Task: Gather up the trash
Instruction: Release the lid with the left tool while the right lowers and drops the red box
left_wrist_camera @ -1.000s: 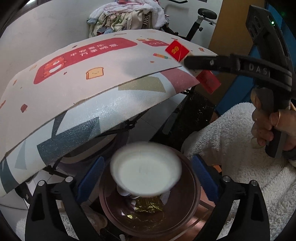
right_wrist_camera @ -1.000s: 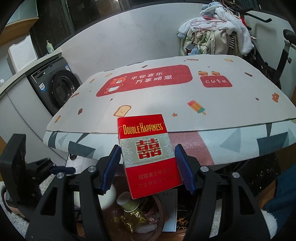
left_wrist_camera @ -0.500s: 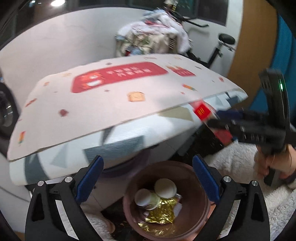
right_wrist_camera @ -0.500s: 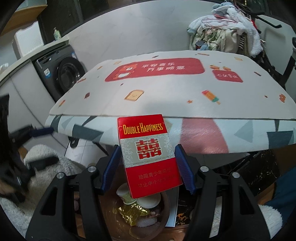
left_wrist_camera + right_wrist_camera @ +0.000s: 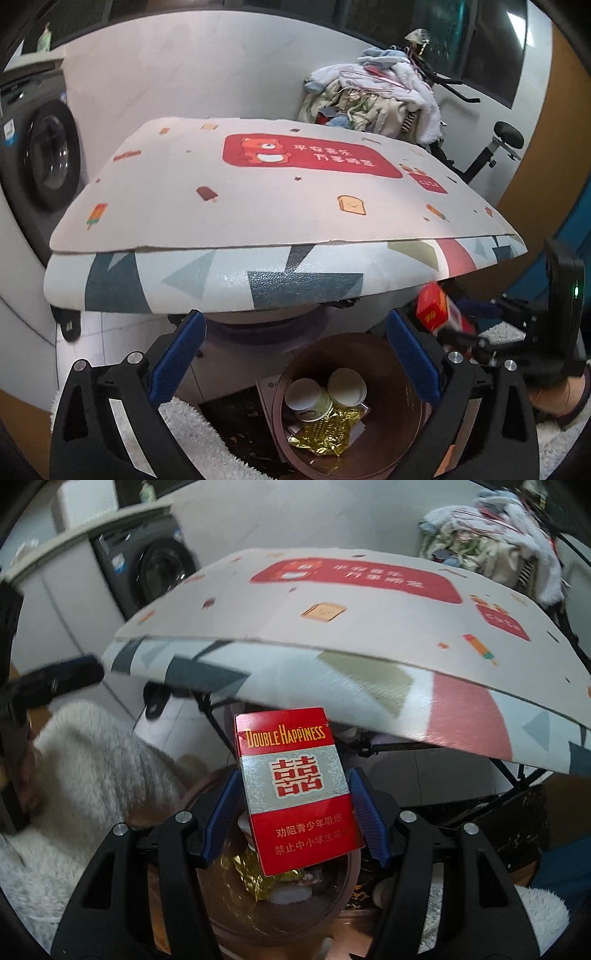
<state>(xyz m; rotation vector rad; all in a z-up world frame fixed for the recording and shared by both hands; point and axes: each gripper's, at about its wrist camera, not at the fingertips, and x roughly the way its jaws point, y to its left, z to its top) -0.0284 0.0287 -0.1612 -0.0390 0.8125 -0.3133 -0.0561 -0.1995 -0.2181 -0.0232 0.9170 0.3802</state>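
A brown round trash bin (image 5: 402, 365) stands on the floor under the table edge. It holds two white paper cups (image 5: 309, 399) and a gold foil wrapper (image 5: 325, 432). My left gripper (image 5: 295, 360) is open and empty, above and just left of the bin. My right gripper (image 5: 293, 818) is shut on a red Double Happiness cigarette pack (image 5: 295, 790) and holds it over the bin (image 5: 229, 915). In the left wrist view the pack (image 5: 434, 308) and the right gripper (image 5: 517, 332) show at the bin's right rim.
A folding table with a printed mat (image 5: 258, 195) overhangs the bin. A washing machine (image 5: 40, 173) stands at the left. A pile of clothes (image 5: 373, 99) and an exercise bike (image 5: 498, 147) are behind. A white fluffy rug (image 5: 85, 760) lies beside the bin.
The white cup left my left gripper and now lies in the bin. My left gripper has pulled back and turned left. My right gripper has lowered the pack toward the bin.
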